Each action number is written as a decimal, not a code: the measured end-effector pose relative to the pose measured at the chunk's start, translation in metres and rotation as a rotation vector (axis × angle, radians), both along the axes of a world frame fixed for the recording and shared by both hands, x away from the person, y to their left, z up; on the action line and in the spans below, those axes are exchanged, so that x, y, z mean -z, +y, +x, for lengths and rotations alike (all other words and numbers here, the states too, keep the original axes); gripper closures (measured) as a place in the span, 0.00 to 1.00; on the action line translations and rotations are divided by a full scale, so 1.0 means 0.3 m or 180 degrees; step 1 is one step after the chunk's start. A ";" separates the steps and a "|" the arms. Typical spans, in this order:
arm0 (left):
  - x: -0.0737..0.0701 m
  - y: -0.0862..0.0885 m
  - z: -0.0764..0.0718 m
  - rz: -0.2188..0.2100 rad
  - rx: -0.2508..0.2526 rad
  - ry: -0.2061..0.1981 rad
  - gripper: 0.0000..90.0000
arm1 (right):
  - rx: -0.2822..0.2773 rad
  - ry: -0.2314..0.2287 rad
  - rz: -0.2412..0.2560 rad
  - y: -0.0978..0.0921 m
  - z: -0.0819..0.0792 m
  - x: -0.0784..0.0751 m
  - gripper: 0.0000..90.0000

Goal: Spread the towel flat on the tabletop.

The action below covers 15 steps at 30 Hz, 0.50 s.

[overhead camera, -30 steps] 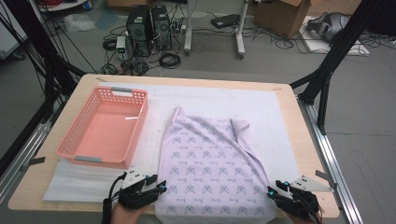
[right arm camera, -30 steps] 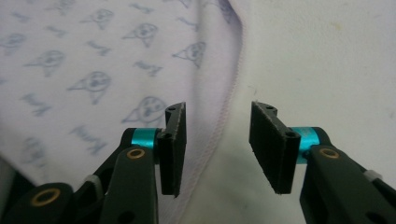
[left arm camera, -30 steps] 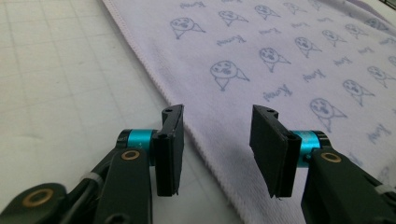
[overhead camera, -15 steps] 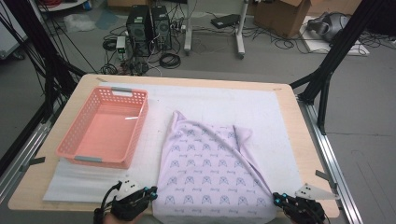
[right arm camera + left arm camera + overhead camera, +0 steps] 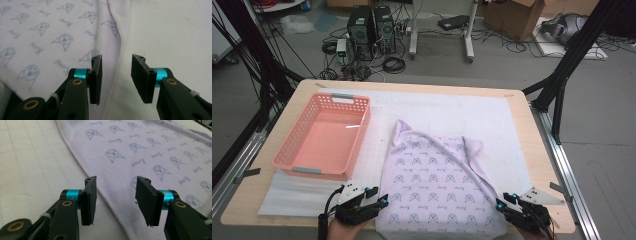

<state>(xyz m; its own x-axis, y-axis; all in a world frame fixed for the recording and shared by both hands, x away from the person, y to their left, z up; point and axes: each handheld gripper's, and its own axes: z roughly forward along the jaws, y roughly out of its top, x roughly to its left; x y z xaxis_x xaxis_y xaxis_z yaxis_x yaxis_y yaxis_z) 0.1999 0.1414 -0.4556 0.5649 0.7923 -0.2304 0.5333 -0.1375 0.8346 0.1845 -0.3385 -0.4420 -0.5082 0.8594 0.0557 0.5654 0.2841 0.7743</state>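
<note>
A pale lilac cloth printed with small blue dog faces [image 5: 437, 185] lies spread on the white foam mat [image 5: 507, 120] that covers the wooden table [image 5: 304, 87]. In the high view the cloth takes the near middle of the table, from about 6 o'clock up towards the centre. Its far edge is folded over, so a raised ridge runs from the far left corner at 11 o'clock down to the near right corner at 5 o'clock, and a small flap stands up at 1 o'clock of the cloth.

The left gripper [image 5: 379, 202] is at 7 o'clock of the table, just at the near left edge of the cloth. In the left gripper view the left gripper [image 5: 116, 191] has its jaws wide apart and holds nothing; the stitched hem of the cloth [image 5: 140, 150] passes between them, below the pads, and I cannot tell if a pad touches it.

The right gripper [image 5: 502, 205] is at 5 o'clock, at the near right corner of the cloth. In the right gripper view the right gripper [image 5: 116, 68] also has its jaws wide and empty, and the folded edge of the cloth [image 5: 50, 32] runs up between them towards 12 o'clock.

A pink plastic basket with a perforated wall [image 5: 287, 150] stands at 9 o'clock of the table, just beside the cloth but apart from it.
</note>
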 end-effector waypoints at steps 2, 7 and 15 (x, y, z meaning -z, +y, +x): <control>0.000 -0.002 0.009 -0.0009 0.0024 -0.0018 0.57 | 0.0009 -0.0023 0.0001 0.013 0.026 0.002 0.67; -0.008 -0.009 0.033 -0.0021 0.0102 -0.0102 0.55 | -0.0011 -0.0059 0.0057 0.039 0.067 -0.010 0.65; -0.021 -0.016 0.115 -0.0043 0.0164 -0.0149 0.52 | 0.0174 -0.0074 0.0155 0.028 0.152 -0.022 0.58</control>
<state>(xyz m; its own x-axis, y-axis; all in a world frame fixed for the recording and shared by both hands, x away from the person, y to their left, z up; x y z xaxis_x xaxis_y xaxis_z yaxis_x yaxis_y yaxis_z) 0.2344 0.1364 -0.4494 0.6153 0.7589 -0.2132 0.4861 -0.1523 0.8605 0.2300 -0.3300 -0.4354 -0.4622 0.8825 0.0868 0.5607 0.2150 0.7996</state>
